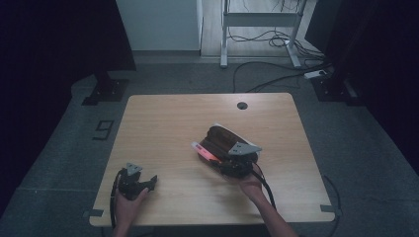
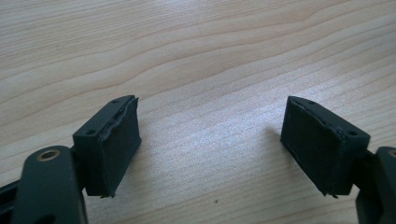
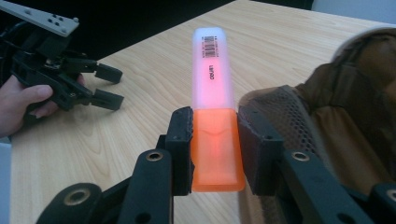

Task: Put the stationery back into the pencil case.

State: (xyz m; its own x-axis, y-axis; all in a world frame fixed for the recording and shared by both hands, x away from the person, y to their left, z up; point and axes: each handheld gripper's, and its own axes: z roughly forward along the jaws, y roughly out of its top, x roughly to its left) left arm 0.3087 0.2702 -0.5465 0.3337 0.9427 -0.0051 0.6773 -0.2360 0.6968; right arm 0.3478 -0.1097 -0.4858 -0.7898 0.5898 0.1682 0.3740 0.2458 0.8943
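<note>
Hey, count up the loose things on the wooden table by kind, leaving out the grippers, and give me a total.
Orange highlighter pen with a pale barcoded barrel, gripped by its orange cap in the right gripper: 1
Brown pouch with a mesh panel, lying open beside it: 1
Total: 2
The left gripper holds nothing, jaws apart over bare wood.

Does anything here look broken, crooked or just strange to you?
Mostly no. The right gripper holds an orange highlighter squarely by its cap, beside a brown mesh pouch. One small thing: the pads of the open left gripper look frayed along their edges, as if worn. Nothing is spilled on the table.
</note>
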